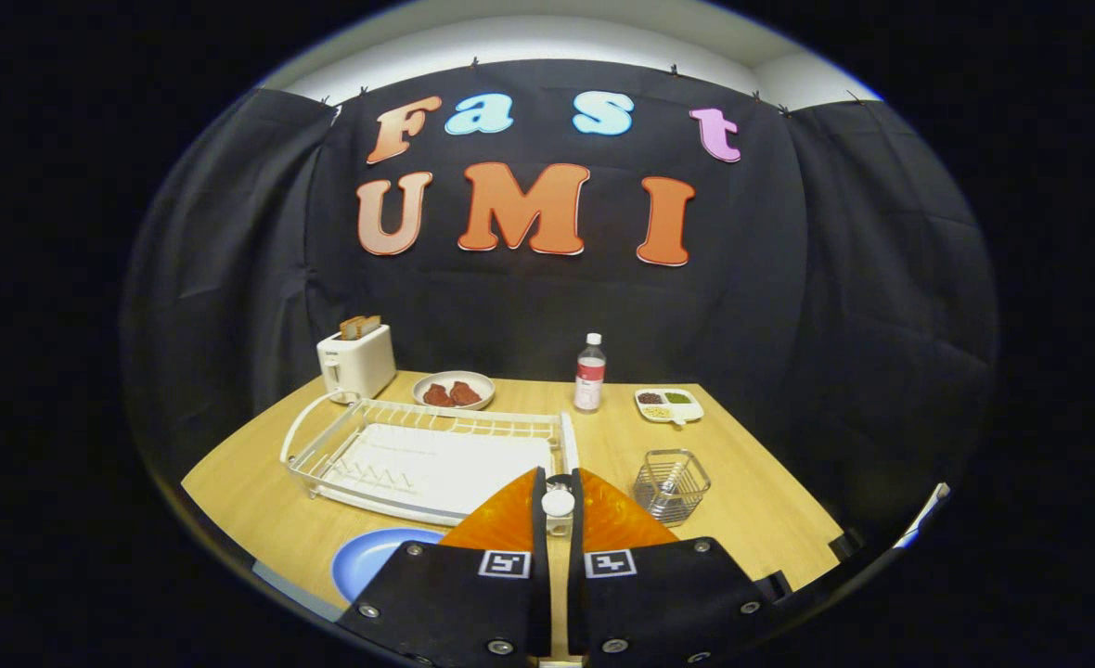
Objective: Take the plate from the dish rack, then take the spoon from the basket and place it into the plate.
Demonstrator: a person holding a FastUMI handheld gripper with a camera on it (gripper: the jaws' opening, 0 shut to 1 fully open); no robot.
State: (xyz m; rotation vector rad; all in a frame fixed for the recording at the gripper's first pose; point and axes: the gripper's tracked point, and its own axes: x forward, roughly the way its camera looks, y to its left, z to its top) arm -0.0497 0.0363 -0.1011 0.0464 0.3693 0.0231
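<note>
Clamping the white spoon [558, 504], gripper [559, 508] hovers w/ plate [371, 559] already out beside dish rack [431, 455]; spoon's drop onto plate left.

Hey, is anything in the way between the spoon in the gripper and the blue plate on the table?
Nothing visible. The gripper is shut on the small white spoon, and the round blue plate lies close beside its left finger on the wooden table, nearer than the white wire dish rack.
</note>
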